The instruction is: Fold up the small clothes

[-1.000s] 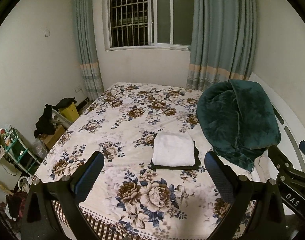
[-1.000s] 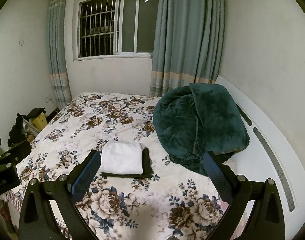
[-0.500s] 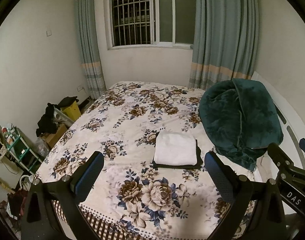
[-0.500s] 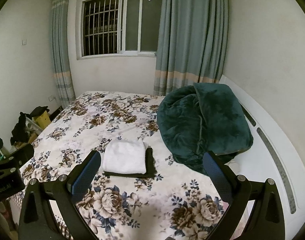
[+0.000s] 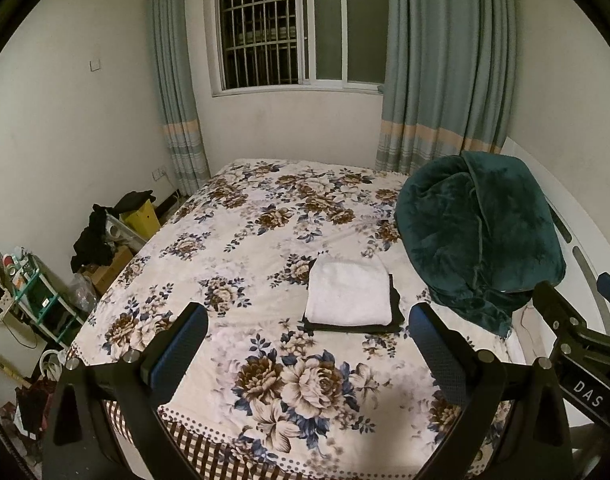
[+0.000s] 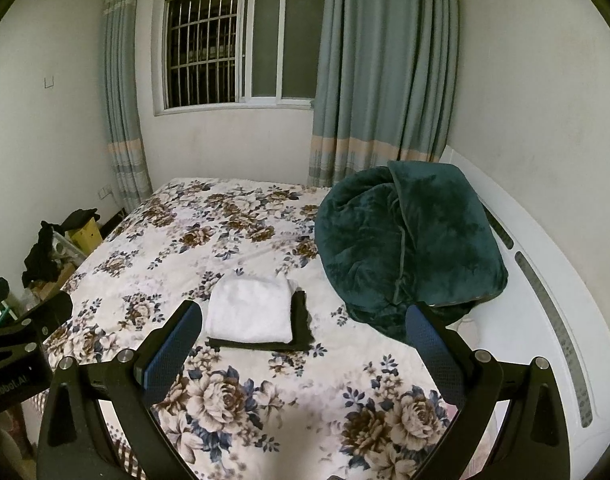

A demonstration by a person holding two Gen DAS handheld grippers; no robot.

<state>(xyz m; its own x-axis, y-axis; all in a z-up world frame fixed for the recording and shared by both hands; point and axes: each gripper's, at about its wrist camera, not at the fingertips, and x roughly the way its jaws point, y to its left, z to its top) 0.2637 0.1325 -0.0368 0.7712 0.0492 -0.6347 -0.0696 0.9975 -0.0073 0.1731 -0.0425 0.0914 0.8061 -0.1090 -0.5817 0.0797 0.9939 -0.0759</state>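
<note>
A folded white cloth (image 5: 348, 293) lies on top of a folded black garment (image 5: 397, 312) on the floral bed (image 5: 241, 240). Both also show in the right wrist view: the white cloth (image 6: 251, 309) and the black garment (image 6: 301, 324). My left gripper (image 5: 305, 354) is open and empty, held above the bed's near edge, short of the stack. My right gripper (image 6: 301, 354) is open and empty, also back from the stack. The right gripper's body shows at the right of the left wrist view (image 5: 577, 344).
A bundled dark green blanket (image 5: 477, 236) sits on the bed's right side by the white headboard (image 6: 545, 264). Boxes and dark clothes (image 5: 105, 232) and a small green shelf (image 5: 37, 300) stand on the floor to the left. A window and curtains are behind.
Both grippers have drawn back and risen slightly from the bed, so the stack looks a little farther off. The stack has not moved. Both stay open.
</note>
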